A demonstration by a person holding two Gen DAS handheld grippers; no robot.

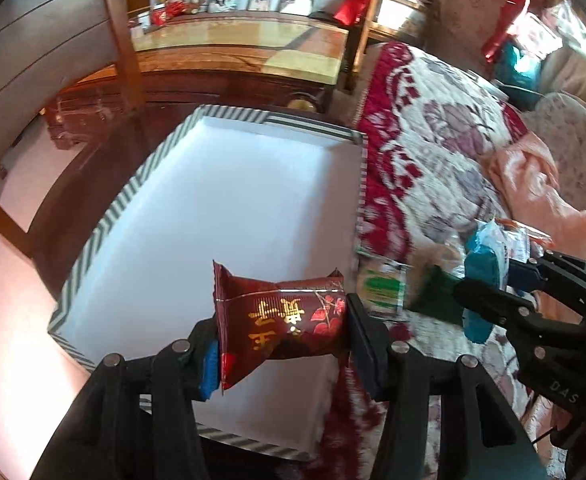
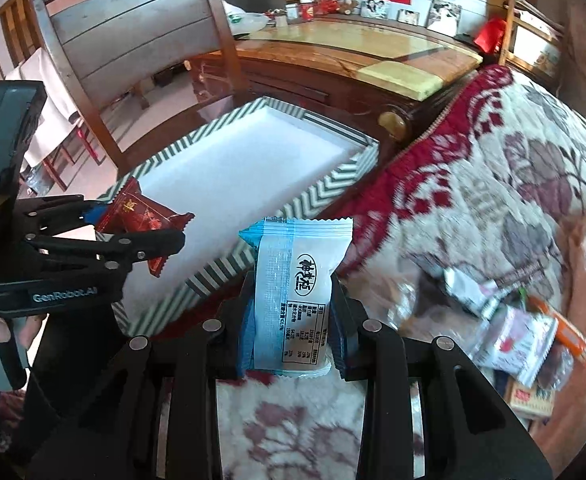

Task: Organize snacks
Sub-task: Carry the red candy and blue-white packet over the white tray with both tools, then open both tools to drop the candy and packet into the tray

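Now left gripper marked "GenRobot.AI"; gold characters on red packet.

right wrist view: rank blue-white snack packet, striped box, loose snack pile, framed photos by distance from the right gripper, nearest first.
1. Blue-white snack packet, clamped in the right gripper.
2. Striped box, just ahead, to the left.
3. Loose snack pile, on the blanket to the right; close call with the box.
4. Framed photos, far back on the cabinet.

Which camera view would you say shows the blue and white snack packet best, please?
The right wrist view: the blue and white snack packet sits centred in the right gripper, its printed label facing the camera. The left wrist view shows only a blurred blue sliver of it at the right edge.
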